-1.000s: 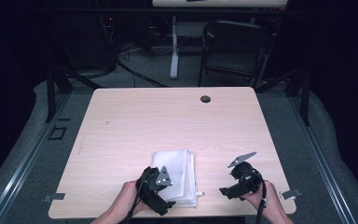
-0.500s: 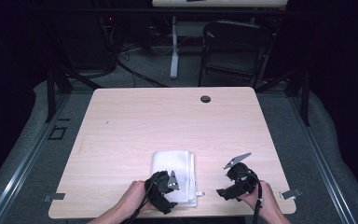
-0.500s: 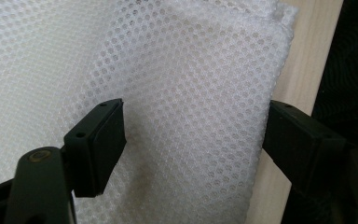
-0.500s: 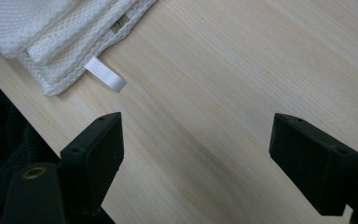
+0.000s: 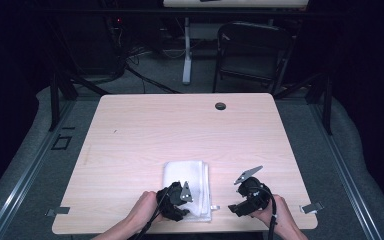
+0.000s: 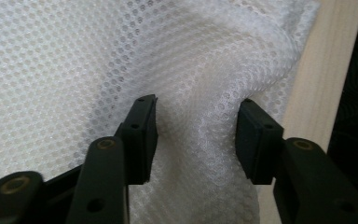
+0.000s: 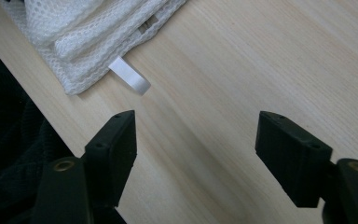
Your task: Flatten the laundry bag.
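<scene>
Your left tongs [image 5: 182,197] sit on the folded white mesh cloth [image 5: 190,175], which lies near the counter's [image 5: 180,130] near edge, a little left of its middle. In the left gripper view the two black jaws are spread, one on each side of a raised ridge of the mesh cloth [image 6: 121,60], with the fabric bunched up between them; the pads are close to the fold but have not pressed together on it. The counter's pale wood shows just past the cloth's edge at the right of that view.

Your right tongs [image 5: 242,205] are over bare wood near the counter's near right corner, just beside the cloth and apart from it. In the right gripper view the jaws stand wide apart with nothing between them except the wood. The cloth's corner [image 7: 88,28] lies ahead and to the left of those jaws, and a small white tag [image 7: 129,80] sticks out from its hem onto the counter
</scene>
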`<control>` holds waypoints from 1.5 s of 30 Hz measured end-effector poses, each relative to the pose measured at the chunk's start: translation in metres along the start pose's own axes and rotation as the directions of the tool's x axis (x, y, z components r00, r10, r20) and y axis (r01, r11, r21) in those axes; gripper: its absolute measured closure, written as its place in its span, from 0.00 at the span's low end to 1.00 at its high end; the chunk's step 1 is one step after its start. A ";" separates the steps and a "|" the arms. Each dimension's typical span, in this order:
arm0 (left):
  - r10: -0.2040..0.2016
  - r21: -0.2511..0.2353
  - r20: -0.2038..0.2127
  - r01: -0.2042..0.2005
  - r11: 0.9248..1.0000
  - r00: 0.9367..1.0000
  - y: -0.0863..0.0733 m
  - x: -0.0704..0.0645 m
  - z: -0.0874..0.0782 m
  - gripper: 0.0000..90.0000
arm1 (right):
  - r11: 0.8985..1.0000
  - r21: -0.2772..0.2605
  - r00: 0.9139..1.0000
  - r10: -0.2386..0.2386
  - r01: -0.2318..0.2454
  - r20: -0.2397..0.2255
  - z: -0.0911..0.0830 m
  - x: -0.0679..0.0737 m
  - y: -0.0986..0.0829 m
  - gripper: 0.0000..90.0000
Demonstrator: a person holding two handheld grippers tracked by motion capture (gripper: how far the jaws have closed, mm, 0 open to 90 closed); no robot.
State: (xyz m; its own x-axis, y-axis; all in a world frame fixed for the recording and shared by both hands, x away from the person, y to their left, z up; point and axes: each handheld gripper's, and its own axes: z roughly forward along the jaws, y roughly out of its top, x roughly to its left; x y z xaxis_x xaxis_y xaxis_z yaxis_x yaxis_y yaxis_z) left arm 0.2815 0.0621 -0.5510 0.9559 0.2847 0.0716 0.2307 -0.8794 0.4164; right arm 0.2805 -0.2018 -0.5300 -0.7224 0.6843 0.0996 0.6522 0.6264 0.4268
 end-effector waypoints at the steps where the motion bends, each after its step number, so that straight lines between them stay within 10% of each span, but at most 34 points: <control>1: -0.002 -0.003 -0.016 0.002 1.000 1.000 0.000 0.000 0.000 0.64 | 1.000 0.004 1.000 -0.004 0.004 0.001 0.001 0.001 0.001 0.36; 12: -0.058 -0.044 -0.006 0.058 0.997 0.998 -0.006 0.009 -0.001 0.85 | 0.998 -0.007 0.998 -0.060 0.060 -0.007 0.010 0.016 0.013 0.62; 18: -0.068 -0.051 -0.009 0.067 0.996 0.998 -0.006 0.009 -0.001 0.87 | 0.993 -0.047 0.994 -0.104 0.105 0.015 0.012 0.029 0.022 0.97; 31: -0.054 -0.077 -0.006 0.053 0.996 0.999 -0.008 0.009 -0.003 0.89 | 0.979 0.000 0.979 -0.203 0.203 -0.010 0.039 0.051 0.048 1.00; 45: -0.056 -0.099 -0.032 0.052 0.994 0.998 -0.009 0.010 -0.012 0.90 | 0.982 0.011 0.981 -0.187 0.188 -0.047 0.053 0.051 0.048 1.00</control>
State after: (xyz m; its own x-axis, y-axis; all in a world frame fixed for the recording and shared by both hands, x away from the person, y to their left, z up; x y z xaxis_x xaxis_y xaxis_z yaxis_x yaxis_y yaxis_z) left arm 0.2874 0.0770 -0.5433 0.9353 0.3453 0.0769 0.2614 -0.8210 0.5076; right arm 0.2867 -0.1168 -0.5526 -0.8418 0.5365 0.0601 0.5073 0.7481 0.4278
